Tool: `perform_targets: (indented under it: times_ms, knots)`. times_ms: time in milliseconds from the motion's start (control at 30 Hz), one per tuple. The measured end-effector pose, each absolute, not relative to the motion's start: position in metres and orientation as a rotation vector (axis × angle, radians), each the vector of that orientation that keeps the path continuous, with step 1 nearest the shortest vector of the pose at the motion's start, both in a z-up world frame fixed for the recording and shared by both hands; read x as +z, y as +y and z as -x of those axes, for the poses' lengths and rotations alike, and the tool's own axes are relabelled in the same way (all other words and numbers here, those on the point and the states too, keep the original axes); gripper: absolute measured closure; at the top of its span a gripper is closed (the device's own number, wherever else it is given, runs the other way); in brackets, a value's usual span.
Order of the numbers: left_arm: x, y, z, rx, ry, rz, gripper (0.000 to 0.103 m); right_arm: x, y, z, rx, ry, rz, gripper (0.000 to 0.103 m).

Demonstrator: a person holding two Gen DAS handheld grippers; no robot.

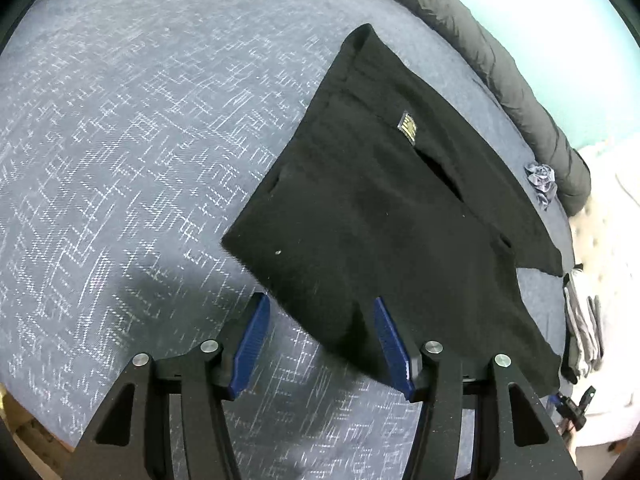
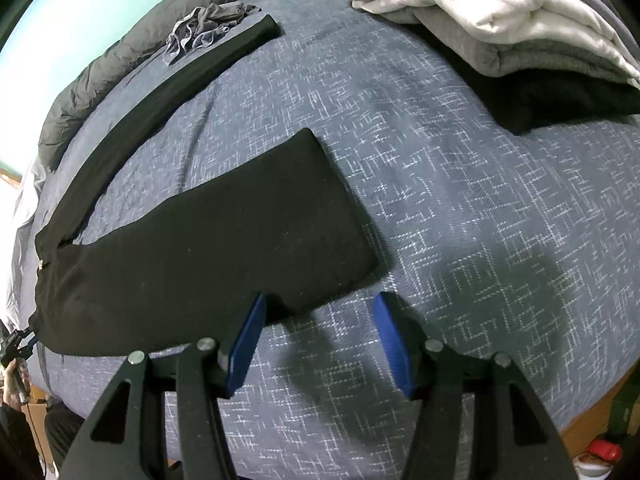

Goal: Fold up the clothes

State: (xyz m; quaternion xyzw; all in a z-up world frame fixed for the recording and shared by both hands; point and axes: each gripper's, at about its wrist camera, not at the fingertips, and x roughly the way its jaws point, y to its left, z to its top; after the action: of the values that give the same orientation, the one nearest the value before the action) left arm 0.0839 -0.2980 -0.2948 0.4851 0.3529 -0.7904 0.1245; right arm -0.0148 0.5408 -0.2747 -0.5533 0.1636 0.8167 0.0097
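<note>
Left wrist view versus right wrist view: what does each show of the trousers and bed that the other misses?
Only the left wrist view shows the waist end of the black trousers, with the gold label and pocket slits. Only the right wrist view shows both legs apart, one leg's hem, and folded grey and white laundry. Both share the blue patterned bedspread, the crumpled blue-grey cloth, the grey duvet and open, empty tongs.

Black trousers [image 2: 192,240] spread flat on the blue-grey patterned bedcover [image 2: 460,220], one leg stretching away toward a crumpled grey garment [image 2: 204,28]. Dark grey padded quilt [image 2: 120,52] rolled along the far edge behind. Stack of folded grey and white clothes [image 2: 500,20] at far right.
</note>
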Motion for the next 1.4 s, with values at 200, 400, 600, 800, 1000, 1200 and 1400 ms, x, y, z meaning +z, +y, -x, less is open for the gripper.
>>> perform_targets:
  times_ms: [200,400,600,800,1000,1200,1400]
  knots:
    - [-0.3,-0.3,-0.077,-2.309,1.05,-1.397,0.046,-0.274,0.548,0.014,2.553,0.605,1.699,0.046]
    - [-0.304,-0.304,-0.075,-2.3,1.066,-1.382,0.058,-0.274,0.552,0.024,2.557,0.693,1.672,0.046]
    - [-0.3,-0.306,-0.074,-2.313,1.052,-1.374,0.08,-0.274,0.542,0.033,2.569,0.642,1.687,0.075]
    - [-0.276,-0.303,-0.068,-2.369,1.005,-1.331,0.093,-0.256,0.54,0.039,2.635,0.65,1.638,0.096]
    - [-0.236,-0.307,-0.055,-2.428,0.979,-1.268,0.094,-0.213,0.54,0.064,2.721,0.638,1.574,0.097]
    - [-0.194,-0.321,-0.025,-2.45,0.968,-1.227,0.095,-0.168,0.533,0.113,2.78,0.58,1.524,0.097]
    - [-0.172,-0.332,0.022,-2.444,0.97,-1.206,0.095,-0.151,0.528,0.17,2.785,0.548,1.513,0.097]
